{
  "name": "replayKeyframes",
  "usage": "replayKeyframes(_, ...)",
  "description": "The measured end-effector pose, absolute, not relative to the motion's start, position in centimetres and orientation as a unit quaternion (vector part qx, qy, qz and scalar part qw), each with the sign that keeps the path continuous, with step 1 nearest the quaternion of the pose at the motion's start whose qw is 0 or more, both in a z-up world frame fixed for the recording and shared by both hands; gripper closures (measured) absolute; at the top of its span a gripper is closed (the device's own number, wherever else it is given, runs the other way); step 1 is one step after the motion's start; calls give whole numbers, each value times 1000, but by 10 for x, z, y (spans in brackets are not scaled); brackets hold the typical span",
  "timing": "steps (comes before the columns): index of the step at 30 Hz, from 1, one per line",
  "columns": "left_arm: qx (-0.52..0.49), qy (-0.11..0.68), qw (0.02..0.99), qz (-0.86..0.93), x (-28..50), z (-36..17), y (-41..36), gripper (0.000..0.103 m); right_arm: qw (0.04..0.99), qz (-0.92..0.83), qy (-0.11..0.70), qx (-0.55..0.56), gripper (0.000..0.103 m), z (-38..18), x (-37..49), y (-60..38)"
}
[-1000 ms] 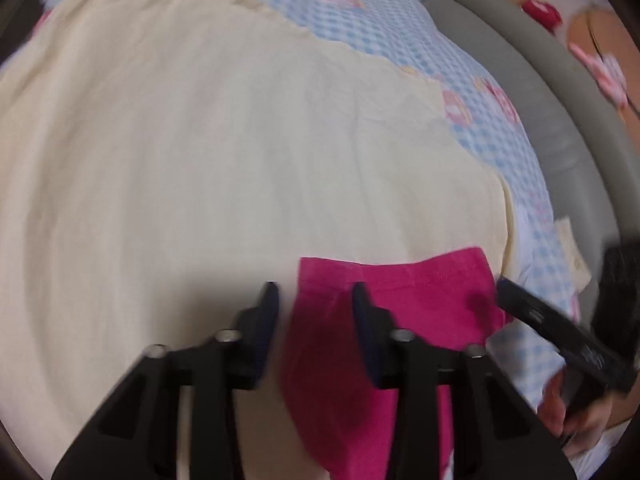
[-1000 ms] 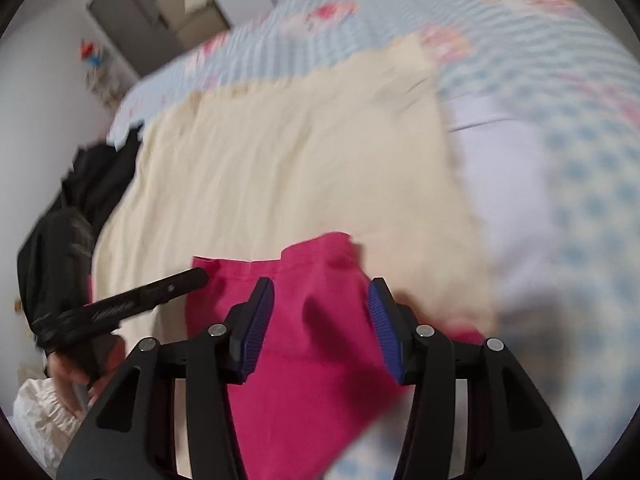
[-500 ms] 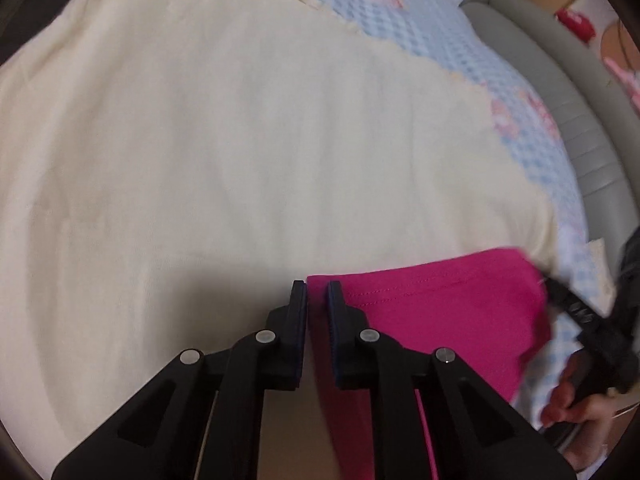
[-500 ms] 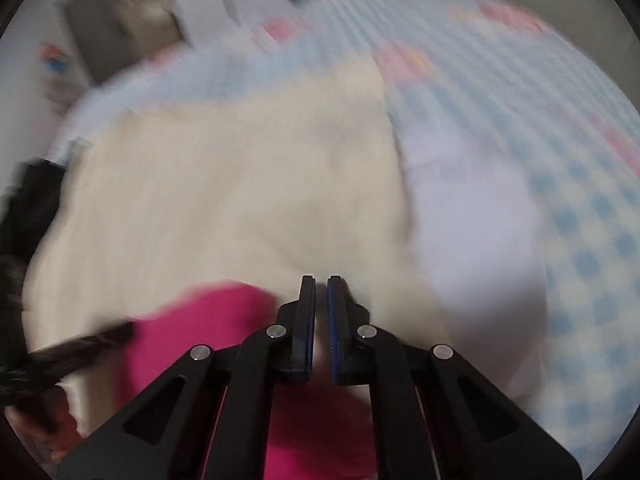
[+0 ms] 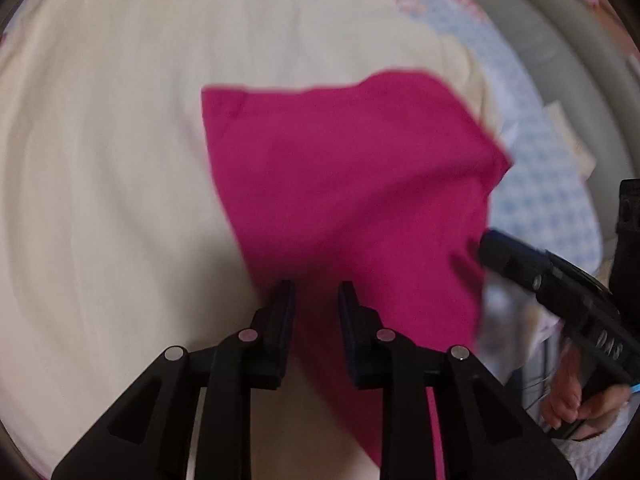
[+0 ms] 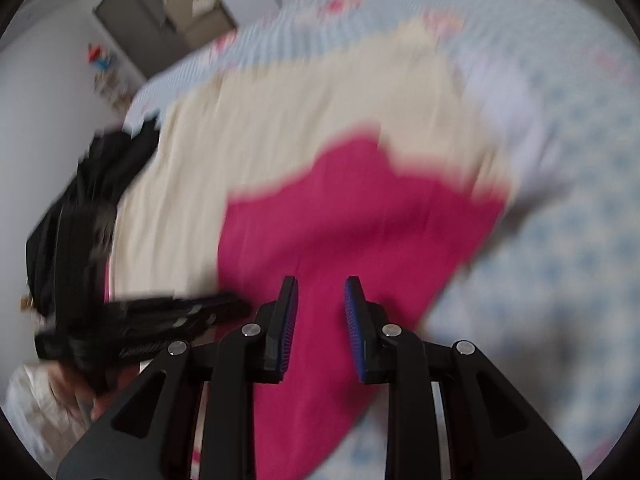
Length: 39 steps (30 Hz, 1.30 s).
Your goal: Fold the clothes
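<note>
**Both grippers parted over pink garment**

Your left gripper (image 5: 314, 296) sits nearest the lens, jaws parted to a moderate gap, pink cloth showing between the fingers but not pinched. Your right gripper (image 6: 320, 304) is the same: jaws apart, blue pads (image 6: 354, 320) visible, nothing clamped. In the left wrist view your right gripper's tip touches the right edge of the pink garment (image 5: 344, 168), with your hand (image 5: 572, 400) on its handle just behind. The pink garment (image 6: 352, 240) lies spread beyond both grippers, on top of the cream sheet (image 5: 120, 160); its right edge hangs past the sheet onto the blue checked bedcover (image 6: 560, 260). Right wrist view is motion-blurred. A black pile of clothing (image 6: 80, 220) sits left of the garment at the sheet's edge. Beyond the garment, the bedcover runs back to a grey wall with a dark cabinet (image 6: 136, 28).
</note>
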State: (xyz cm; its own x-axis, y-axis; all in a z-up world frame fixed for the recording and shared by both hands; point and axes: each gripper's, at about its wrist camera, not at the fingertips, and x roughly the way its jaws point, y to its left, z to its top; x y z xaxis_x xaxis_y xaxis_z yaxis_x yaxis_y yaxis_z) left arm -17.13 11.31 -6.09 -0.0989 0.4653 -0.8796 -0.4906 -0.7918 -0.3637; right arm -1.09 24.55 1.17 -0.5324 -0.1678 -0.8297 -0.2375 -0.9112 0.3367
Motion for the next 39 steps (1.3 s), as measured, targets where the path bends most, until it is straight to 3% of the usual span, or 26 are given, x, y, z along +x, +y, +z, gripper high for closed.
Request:
replayKeyframes(5, -576, 51, 304, 757, -130, -45, 69, 79, 41, 830, 163, -532, 79, -19, 32, 226)
replayKeyframes(12, -532, 0, 362, 765, -90, -26, 72, 75, -17, 844, 230, -484, 75, -3, 76, 195)
replayKeyframes(18, -585, 14, 323, 744, -69, -56, 45, 73, -12, 815, 202, -543, 74, -47, 90, 150)
replayKeyframes(20, -584, -7, 329, 742, -60, -52, 22, 73, -5, 814, 197, -547, 72, -51, 98, 148)
replayKeyframes(22, -584, -40, 335, 738, -53, -46, -4, 73, -4, 821, 201, -535, 64, -46, 104, 149)
replayKeyframes(27, -555, -87, 281, 778, -58, -40, -40, 62, -3, 838, 211, -504, 64, -34, 118, 151)
replayKeyframes(30, -580, -105, 254, 767, -58, -56, -66, 62, 18, 840, 199, -505, 56, -37, 120, 150)
replayKeyframes(33, -581, -111, 265, 761, -43, -59, -84, 62, 31, 821, 201, -533, 56, -57, 124, 151)
replayKeyframes(36, -536, -218, 250, 777, -41, -52, -133, 61, 22, 812, 227, -536, 56, -63, 134, 158)
replayKeyframes(39, -528, -275, 189, 781, -48, -58, -168, 61, -18, 810, 292, -509, 54, -59, 134, 166)
